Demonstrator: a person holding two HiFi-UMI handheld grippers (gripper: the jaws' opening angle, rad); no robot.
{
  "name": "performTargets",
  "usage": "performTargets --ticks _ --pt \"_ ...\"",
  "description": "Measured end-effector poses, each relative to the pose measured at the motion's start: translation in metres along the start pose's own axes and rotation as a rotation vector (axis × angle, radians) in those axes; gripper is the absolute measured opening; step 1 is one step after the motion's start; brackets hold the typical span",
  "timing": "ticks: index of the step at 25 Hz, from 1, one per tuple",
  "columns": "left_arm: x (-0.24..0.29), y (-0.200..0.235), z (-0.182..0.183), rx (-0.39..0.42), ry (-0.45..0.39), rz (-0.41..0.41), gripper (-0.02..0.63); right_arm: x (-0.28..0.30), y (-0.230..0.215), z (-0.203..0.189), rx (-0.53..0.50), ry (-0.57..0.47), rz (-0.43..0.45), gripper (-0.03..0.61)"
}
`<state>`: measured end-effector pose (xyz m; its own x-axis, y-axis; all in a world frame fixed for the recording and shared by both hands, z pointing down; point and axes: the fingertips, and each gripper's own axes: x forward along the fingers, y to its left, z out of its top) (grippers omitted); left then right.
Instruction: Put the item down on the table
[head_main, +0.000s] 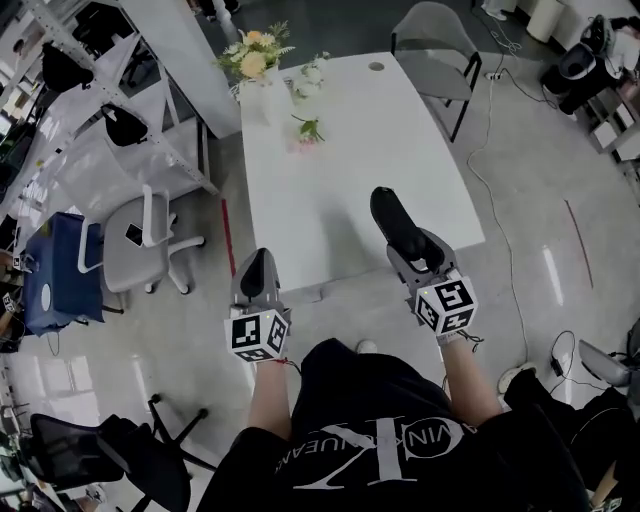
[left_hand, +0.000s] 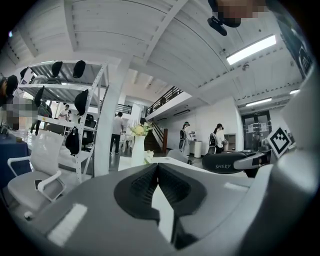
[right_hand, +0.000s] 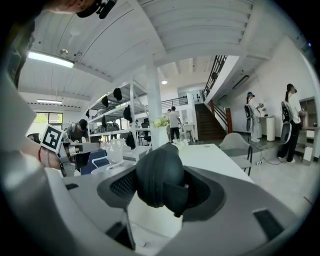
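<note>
Your right gripper (right_hand: 161, 186) is clenched on the black case (right_hand: 157, 174): the rounded end with its seam fills the gap between the jaws. In the head view the right gripper (head_main: 412, 250) holds the black case (head_main: 396, 222) so that it reaches out over the near right part of the white table (head_main: 345, 170). Whether it touches the top cannot be told. Your left gripper (left_hand: 158, 173) is pressed shut on nothing, its ribbed pads meeting in a line. It hangs just short of the table's near edge, left of the other, with the left gripper (head_main: 258, 260) pointing forward.

Nothing lies on the table beneath the case. At the far end stands a white vase of flowers (head_main: 254, 62), with a loose sprig (head_main: 309, 129) nearer the middle. A grey chair (head_main: 432, 36) sits by the far right corner, and a white office chair (head_main: 140, 246) stands off to the left, beside a metal rack (head_main: 95, 110). A cable (head_main: 489, 185) snakes along the floor on the right.

Seen from your left gripper, the case (left_hand: 225, 162) carries the word "SHERY" in pale letters — the only print that reads clearly.
</note>
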<state>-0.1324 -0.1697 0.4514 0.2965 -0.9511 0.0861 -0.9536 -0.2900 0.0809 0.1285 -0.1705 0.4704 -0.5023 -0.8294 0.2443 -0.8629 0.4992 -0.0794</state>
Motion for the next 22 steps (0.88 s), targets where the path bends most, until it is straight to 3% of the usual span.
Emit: performTargets --ticks 5,22 --pt "0.014 0.007 -0.005 0.004 0.031 0.011 0.009 0.023 0.002 -0.008 0.006 0.037 0.047 0.265" --pt "0.105 0.031 -0.023 0.01 0.095 -0.043 0.009 0.125 -0.017 -0.032 0.028 0.202 0.074 0.266"
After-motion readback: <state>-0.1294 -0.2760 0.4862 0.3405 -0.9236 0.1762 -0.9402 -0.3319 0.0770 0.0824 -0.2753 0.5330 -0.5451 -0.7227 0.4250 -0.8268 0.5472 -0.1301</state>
